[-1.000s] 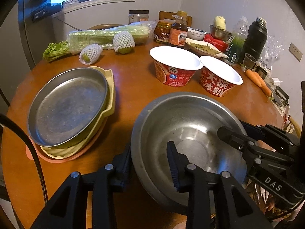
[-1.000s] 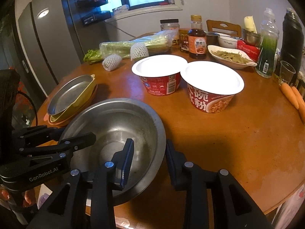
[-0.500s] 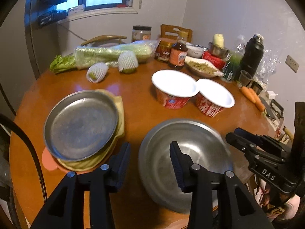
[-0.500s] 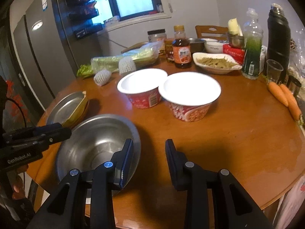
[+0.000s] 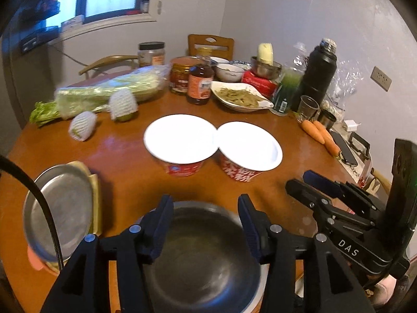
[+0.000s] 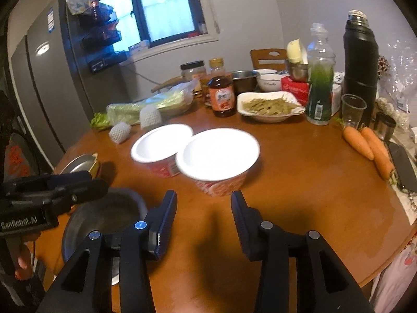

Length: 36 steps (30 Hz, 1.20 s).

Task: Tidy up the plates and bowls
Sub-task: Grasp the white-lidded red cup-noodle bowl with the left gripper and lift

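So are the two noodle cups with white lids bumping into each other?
Touching. In the left wrist view, the left noodle cup and the right noodle cup meet at their lid rims, with no table showing between them there.

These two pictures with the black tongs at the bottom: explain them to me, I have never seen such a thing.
No robot here: a person holds a hand-operated gripper in each hand, each with a camera looking along its two fingers. One picture is from the left gripper, the other from the right gripper; each also shows the other gripper from the side. On the round wooden table stand a steel bowl nearest the person, two lidded noodle cups, a stack of plates, and further back vegetables, bottles and a flask. Both grippers' jaws have just been opening; nothing is held, and the steel bowl sits free below the left one.
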### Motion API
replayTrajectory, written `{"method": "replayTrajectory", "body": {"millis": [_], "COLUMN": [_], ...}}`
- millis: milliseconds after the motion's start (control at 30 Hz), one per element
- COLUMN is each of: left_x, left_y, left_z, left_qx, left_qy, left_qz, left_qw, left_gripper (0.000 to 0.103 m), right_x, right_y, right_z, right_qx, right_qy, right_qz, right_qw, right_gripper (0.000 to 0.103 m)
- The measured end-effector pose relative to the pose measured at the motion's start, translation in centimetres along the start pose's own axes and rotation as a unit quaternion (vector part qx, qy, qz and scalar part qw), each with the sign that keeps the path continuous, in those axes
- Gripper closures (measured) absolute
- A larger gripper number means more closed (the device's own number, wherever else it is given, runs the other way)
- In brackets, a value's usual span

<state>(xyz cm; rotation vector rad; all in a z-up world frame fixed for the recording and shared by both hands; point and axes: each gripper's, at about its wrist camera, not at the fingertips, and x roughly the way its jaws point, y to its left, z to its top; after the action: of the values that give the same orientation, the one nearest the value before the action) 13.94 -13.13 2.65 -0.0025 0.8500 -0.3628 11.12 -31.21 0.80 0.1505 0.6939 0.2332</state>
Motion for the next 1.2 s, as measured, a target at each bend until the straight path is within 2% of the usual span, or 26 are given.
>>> {"method": "replayTrajectory", "body": {"millis": [333,800,933,1000,1133,1200], "left_x": [4.1,8.9,9.8,10.1,10.8,10.8], "left_y": [-2.2,-2.5,-2.7,-2.6,-2.6,-2.8], "left_z": [3.3,4.9,5.0,5.1,4.9,4.8], "left_qx": [-0.016,-0.047,-0.051,-0.056,-0.059,-0.057], "left_qy": [0.024,0.066,0.076,0.078,0.087,0.087], "left_qz": [-0.013,-0.013,-0.018,-0.020,-0.037,-0.039], "left_qw": [0.9995,0.9966,0.9956,0.9952,0.9938,0.9938], "left_gripper": [0.051,0.051,0.051,0.051,0.068,0.069], "right_x": [2.3,6.5,7.6,7.9,8.3,8.4], "right_y": [-4.4,-6.3,-6.4,-6.4,-6.2,-5.9], "right_z": [2.0,4.0,4.1,4.0,3.9,3.7], "right_qx": [0.037,0.021,0.019,0.018,0.013,0.007], "right_qy": [0.000,0.019,0.025,0.026,0.029,0.032], "right_qz": [-0.011,0.000,0.015,0.019,0.034,0.043], "right_qw": [0.999,1.000,0.999,0.999,0.999,0.999], "right_gripper": [0.055,0.055,0.056,0.061,0.069,0.074]}}
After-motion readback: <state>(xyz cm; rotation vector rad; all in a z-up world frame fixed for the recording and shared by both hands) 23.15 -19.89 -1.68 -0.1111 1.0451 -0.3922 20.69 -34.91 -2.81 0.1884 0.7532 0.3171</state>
